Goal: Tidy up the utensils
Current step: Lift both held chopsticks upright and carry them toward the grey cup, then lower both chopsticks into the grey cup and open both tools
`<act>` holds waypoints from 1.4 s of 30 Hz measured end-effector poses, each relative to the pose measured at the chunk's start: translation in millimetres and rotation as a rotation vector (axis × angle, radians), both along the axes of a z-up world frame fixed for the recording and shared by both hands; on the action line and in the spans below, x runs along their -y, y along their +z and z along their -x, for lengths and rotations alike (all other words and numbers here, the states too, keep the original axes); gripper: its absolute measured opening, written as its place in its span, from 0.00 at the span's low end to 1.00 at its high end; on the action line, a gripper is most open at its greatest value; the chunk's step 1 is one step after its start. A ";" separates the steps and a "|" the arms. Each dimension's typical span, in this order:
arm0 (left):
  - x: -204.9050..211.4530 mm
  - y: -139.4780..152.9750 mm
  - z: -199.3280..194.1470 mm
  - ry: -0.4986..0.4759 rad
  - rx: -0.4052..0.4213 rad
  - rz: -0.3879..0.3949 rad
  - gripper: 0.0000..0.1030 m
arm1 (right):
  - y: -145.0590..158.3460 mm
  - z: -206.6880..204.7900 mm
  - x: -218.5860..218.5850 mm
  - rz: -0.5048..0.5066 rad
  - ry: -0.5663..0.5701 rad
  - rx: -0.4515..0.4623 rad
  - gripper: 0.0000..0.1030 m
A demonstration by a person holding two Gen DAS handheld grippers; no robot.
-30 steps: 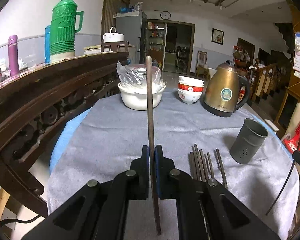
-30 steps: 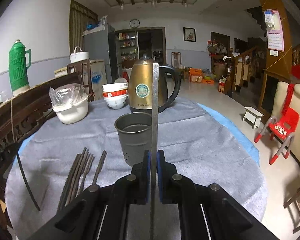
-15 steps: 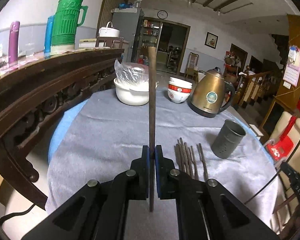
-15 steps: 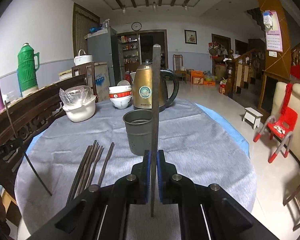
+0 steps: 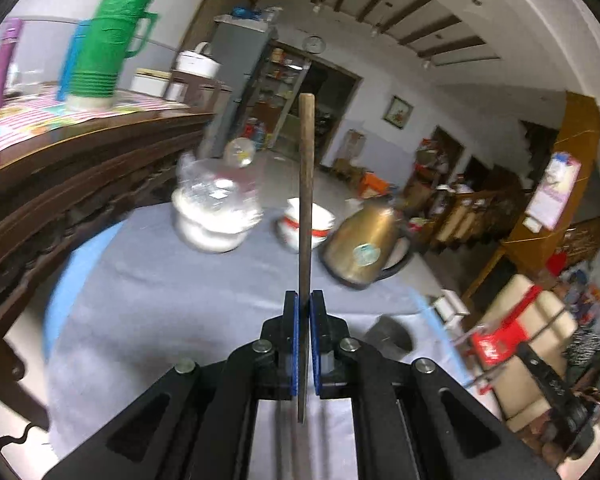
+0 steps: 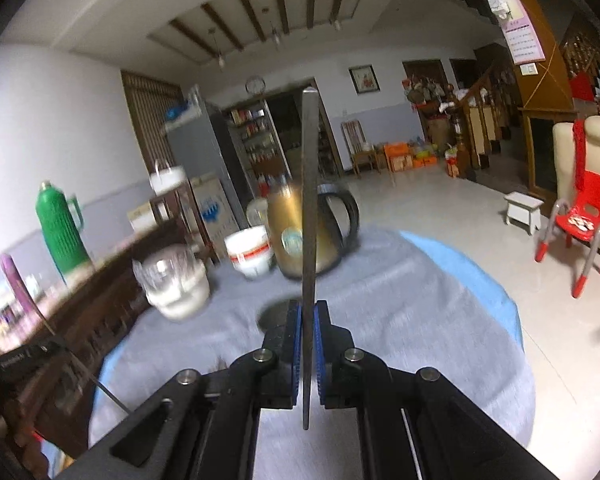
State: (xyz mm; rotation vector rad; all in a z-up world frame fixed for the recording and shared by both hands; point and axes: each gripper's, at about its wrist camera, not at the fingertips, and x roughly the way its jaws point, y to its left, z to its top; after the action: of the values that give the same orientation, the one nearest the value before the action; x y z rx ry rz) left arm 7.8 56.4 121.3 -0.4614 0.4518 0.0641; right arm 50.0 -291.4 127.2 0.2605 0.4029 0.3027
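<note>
With each tool clamped tight on a single chopstick, the step in hand looks like carrying both sticks to the metal holder cup and dropping them in. The left tool (image 5: pixel 304 308) has its blue pads pressed on a brown chopstick (image 5: pixel 306 200) that rises upright in the left wrist view, its lower end poking out behind the jaws; the right tool (image 6: pixel 309 316) pinches a grey chopstick (image 6: pixel 309 200) the same way. The holder cup (image 5: pixel 390 334) stands on the grey-clothed tabletop (image 5: pixel 160 300), low and to the right of the left tool, and in the right wrist view only its dark rim (image 6: pixel 274 314) shows, just behind the right tool's fingers. To do this well, I would bring one stick over the cup at a time so the two do not cross, tip it until one end points down into the mouth, and loosen the pads only once that end is inside the rim. The cup seems light, so a stick striking its wall could tip it. A gold kettle (image 5: pixel 364 248), a stack of red-banded bowls (image 5: pixel 306 228) and a plastic-covered white bowl (image 5: pixel 212 220) stand farther back, well apart from the cup. Both views are blurred, so fine spacing is hard to judge.
</note>
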 end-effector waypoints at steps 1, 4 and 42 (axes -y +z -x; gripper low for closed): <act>5.2 6.0 -8.9 -0.021 0.010 0.000 0.05 | 7.8 -6.4 -0.9 -0.008 0.001 0.018 0.06; 22.7 20.3 -34.3 -0.061 0.037 -0.020 0.05 | 22.0 -26.7 -6.2 -0.017 0.007 0.048 0.06; 117.6 -60.3 -219.0 -0.247 -0.256 -0.075 0.06 | -65.9 -175.9 -52.6 0.083 0.166 -0.255 0.09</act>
State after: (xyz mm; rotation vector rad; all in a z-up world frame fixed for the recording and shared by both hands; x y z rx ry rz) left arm 226.8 -61.1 61.0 -0.3213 0.7526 -0.0997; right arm 226.0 -238.8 61.3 0.1853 0.6896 0.4159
